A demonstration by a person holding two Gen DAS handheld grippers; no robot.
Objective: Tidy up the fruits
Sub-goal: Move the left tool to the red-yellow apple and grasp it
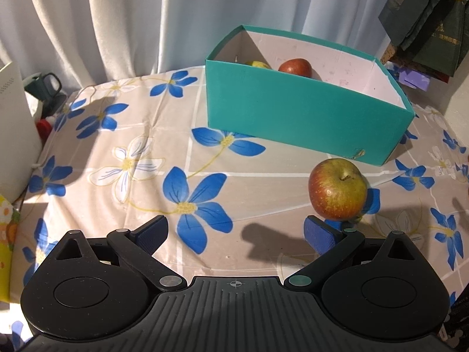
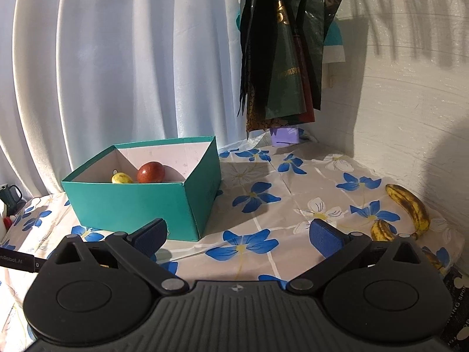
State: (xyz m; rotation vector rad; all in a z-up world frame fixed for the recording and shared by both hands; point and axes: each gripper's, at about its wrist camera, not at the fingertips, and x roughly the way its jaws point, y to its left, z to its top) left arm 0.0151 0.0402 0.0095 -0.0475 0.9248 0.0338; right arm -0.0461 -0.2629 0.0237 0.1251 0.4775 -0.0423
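Observation:
A teal box (image 1: 293, 111) (image 2: 137, 202) stands on the flowered tablecloth, holding a red apple (image 1: 295, 67) (image 2: 151, 172) and a small yellow fruit (image 1: 258, 64) (image 2: 121, 178). A red-green apple (image 1: 337, 189) rests on the cloth in front of the box, just beyond my left gripper's right pad. My left gripper (image 1: 237, 233) is open and holds nothing. My right gripper (image 2: 239, 236) is open and holds nothing, over the cloth to the right of the box. Spotted bananas (image 2: 410, 208) lie at the far right near the table edge.
Dark paper bags (image 2: 281, 58) hang by the wall behind the table, over a small purple box (image 2: 284, 135). A white appliance (image 1: 14, 129) and a dark mug (image 1: 48, 85) sit at the left. White curtains (image 2: 117, 58) hang behind the table.

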